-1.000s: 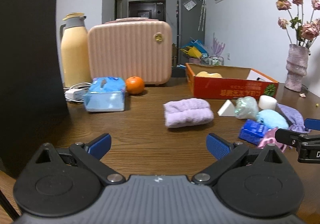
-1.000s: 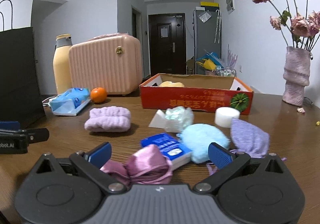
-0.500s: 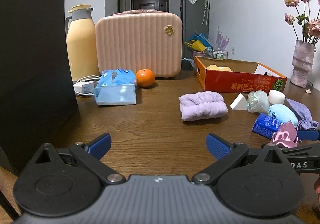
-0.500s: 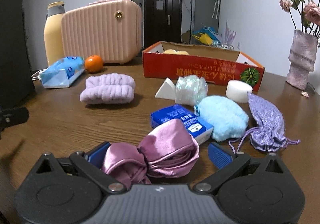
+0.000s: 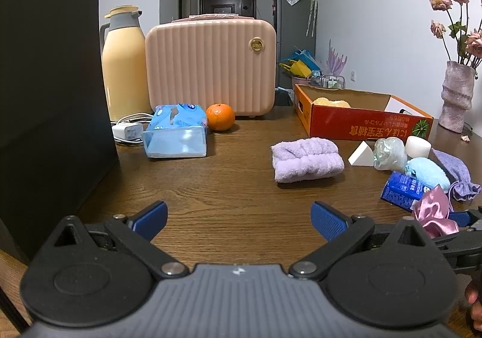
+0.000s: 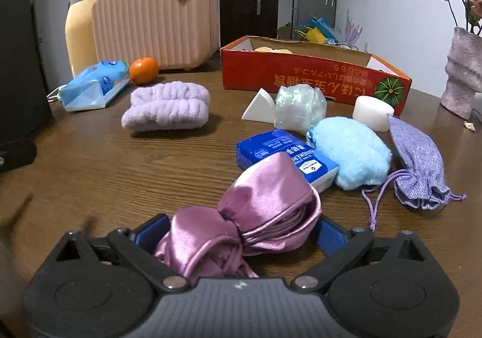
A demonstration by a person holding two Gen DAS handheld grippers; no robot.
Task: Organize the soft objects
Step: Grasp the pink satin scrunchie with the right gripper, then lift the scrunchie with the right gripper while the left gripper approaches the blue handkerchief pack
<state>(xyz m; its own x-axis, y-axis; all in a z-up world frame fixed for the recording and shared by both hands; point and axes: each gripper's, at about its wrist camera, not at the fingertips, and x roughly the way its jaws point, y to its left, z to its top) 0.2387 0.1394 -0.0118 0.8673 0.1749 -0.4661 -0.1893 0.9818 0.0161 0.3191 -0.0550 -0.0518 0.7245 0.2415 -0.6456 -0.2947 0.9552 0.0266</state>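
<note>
Lowered since the earlier frame, the right tongs point(image 6: 241, 232) straddled the pink satin pouch point(image 6: 256, 211) at lower centre on the worktop point(image 6: 120, 175), blue pads just closing but not visibly pressing it. Left tongs point(image 5: 239, 219) stood apart, empty, near the lilac towel point(image 5: 305, 158) at centre right.

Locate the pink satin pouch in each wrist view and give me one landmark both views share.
Left wrist: pink satin pouch at the far right, low, just in front of the blue tissue pack.
Right wrist: pink satin pouch at bottom centre, between the right gripper fingers.
Shared landmark: the red cardboard box behind the soft items.
</note>
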